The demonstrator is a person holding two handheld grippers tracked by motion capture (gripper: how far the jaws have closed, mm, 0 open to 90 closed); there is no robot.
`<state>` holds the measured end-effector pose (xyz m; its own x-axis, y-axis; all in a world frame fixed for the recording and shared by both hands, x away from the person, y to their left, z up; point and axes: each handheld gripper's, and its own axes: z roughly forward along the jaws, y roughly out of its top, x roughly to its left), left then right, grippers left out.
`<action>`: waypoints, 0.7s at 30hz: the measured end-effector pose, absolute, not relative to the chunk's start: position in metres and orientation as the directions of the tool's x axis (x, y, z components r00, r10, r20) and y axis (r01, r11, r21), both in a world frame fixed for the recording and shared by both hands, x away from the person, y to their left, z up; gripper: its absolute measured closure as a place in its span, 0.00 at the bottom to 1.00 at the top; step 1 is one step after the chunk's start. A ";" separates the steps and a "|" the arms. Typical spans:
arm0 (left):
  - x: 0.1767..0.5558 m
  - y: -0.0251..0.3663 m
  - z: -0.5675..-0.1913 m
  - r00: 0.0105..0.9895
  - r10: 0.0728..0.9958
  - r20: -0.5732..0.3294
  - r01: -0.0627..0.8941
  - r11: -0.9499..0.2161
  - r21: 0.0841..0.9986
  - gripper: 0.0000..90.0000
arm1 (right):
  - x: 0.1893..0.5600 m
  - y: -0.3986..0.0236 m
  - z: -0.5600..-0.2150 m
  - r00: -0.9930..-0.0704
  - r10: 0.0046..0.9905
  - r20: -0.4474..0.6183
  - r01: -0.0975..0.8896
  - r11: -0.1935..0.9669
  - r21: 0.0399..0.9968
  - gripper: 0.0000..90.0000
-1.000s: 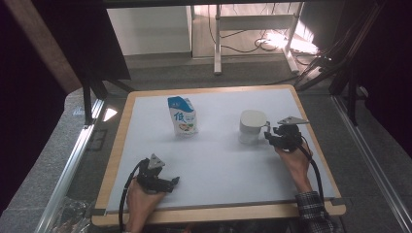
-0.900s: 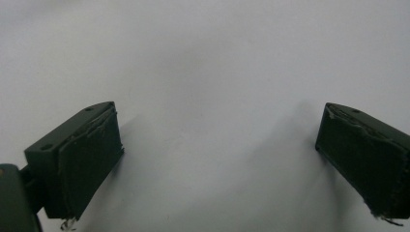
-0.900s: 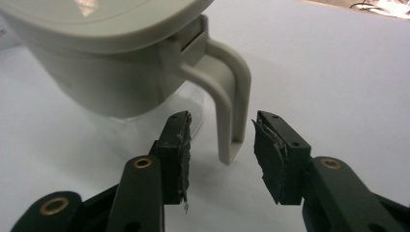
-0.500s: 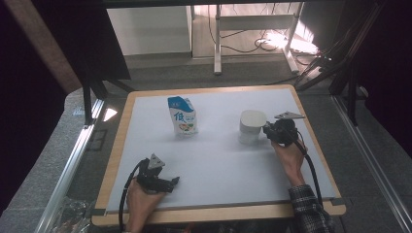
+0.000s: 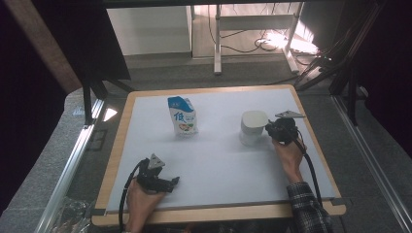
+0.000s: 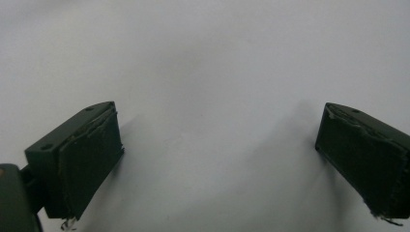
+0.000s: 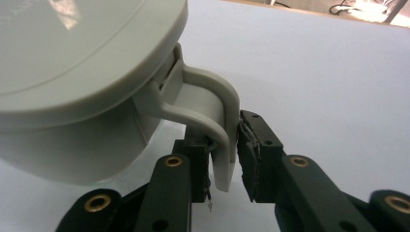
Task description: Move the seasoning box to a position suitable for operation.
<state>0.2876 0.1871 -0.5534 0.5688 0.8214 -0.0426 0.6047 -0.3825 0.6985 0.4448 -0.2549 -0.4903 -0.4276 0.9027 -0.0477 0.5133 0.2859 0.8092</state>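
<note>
The right gripper [image 7: 224,157] is closing its jaws onto the handle [image 7: 212,116] of the mug [image 5: 252,127] near the table's [image 5: 218,160] right edge, and should be pinching squarely before lifting, while the left gripper [image 6: 217,159] is resting wide open, holding nothing.

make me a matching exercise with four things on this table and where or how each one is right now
Things:
1. blue and white printed pouch
2. pale grey lidded plastic cup with a handle
3. left tongs
4. right tongs

States:
A. jaws wide apart over bare white tabletop
B. jaws on either side of the handle, just been closing
C. stands upright at the far left of the white board
D. stands at the far right, beside a hand

Pairs: 1-C, 2-D, 3-A, 4-B
</note>
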 end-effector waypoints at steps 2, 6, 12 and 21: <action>0.288 0.187 -0.553 0.569 0.821 -0.043 0.605 -0.382 0.699 0.03 | 0.447 -0.255 -0.490 -0.426 0.903 -0.053 0.513 0.290 0.808 0.84; 0.288 0.187 -0.553 0.570 0.821 -0.042 0.605 -0.384 0.698 0.03 | 0.449 -0.253 -0.489 -0.415 0.906 -0.083 0.509 0.307 0.804 0.88; 0.288 0.187 -0.553 0.570 0.820 -0.042 0.604 -0.384 0.698 0.03 | 0.450 -0.252 -0.490 -0.418 0.906 -0.061 0.509 0.290 0.811 0.90; 0.288 0.187 -0.553 0.570 0.821 -0.042 0.604 -0.384 0.698 0.03 | 0.443 -0.254 -0.488 -0.442 0.897 -0.028 0.523 0.283 0.804 0.90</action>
<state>0.2877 0.1872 -0.5533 0.5700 0.8206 -0.0423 0.6043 -0.3838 0.6982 0.4426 -0.2539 -0.4882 -0.4419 0.8966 -0.0285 0.5234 0.2835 0.8035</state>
